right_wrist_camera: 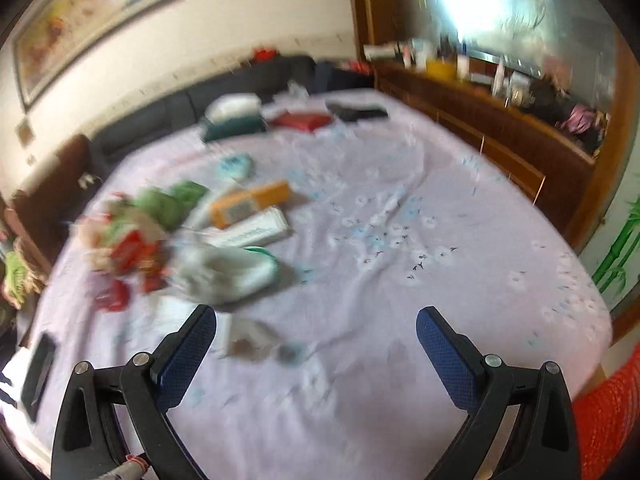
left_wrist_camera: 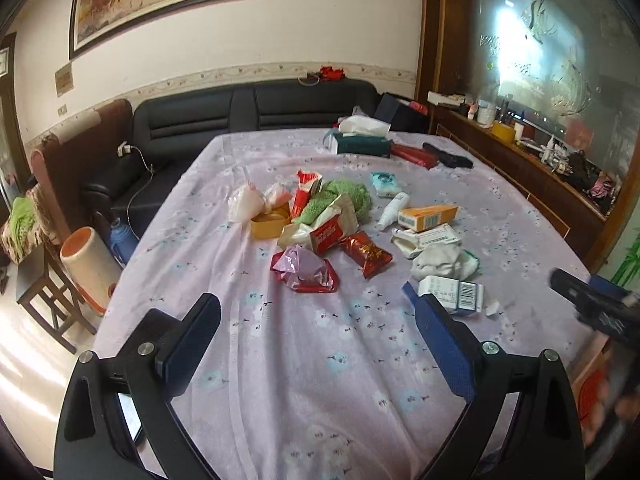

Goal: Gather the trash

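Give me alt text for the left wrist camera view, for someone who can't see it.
Open left tongs, holding nothing, hover over a lilac flowered tablecloth scattered with trash: a crumpled red wrapper, an orange box and a white barcoded box. A dark sofa stands behind the table.

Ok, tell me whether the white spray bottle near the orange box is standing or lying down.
Lying down. The white plastic spray bottle rests on its side on the lilac floral tablecloth, just left of the orange cardboard box.
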`<state>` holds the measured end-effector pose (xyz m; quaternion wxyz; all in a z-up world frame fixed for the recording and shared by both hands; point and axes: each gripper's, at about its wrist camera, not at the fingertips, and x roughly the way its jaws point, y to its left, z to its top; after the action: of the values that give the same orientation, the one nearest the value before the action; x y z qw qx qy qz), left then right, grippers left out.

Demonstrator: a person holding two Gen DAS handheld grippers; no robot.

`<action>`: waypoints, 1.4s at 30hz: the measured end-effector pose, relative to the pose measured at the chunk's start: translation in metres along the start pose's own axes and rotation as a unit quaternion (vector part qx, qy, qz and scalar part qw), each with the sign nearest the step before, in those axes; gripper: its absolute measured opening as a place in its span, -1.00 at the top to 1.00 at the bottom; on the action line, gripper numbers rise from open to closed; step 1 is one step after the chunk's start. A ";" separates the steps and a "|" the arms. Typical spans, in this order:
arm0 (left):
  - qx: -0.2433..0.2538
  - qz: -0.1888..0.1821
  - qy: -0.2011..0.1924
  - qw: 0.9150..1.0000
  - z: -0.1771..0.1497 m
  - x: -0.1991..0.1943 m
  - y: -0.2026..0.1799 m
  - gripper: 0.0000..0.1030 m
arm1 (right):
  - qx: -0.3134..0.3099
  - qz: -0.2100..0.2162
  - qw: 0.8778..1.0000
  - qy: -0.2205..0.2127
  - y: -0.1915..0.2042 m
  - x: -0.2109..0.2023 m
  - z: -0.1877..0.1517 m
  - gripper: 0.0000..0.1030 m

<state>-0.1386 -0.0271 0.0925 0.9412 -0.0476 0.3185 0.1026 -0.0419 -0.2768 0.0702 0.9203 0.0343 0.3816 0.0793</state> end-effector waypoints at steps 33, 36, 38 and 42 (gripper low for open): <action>0.028 -0.021 -0.040 0.999 -0.023 -0.082 -0.011 -0.88 | -0.026 0.037 0.986 -0.161 0.044 -0.178 -0.075 -0.99; 0.031 -0.026 -0.038 0.998 -0.024 -0.080 -0.012 -0.88 | -0.028 0.037 0.987 -0.152 0.047 -0.173 -0.076 -0.99; 0.034 -0.030 -0.035 0.998 -0.023 -0.076 -0.013 -0.88 | -0.025 0.036 0.988 -0.146 0.047 -0.170 -0.076 -0.99; 0.034 -0.036 -0.028 0.998 -0.022 -0.068 -0.014 -0.88 | -0.024 0.029 0.988 -0.149 0.047 -0.168 -0.074 -0.99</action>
<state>-0.2010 -0.0551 0.1164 0.9538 -0.0241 0.2936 0.0589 -0.2166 -0.2592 0.1406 0.9648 0.0347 0.2371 0.1086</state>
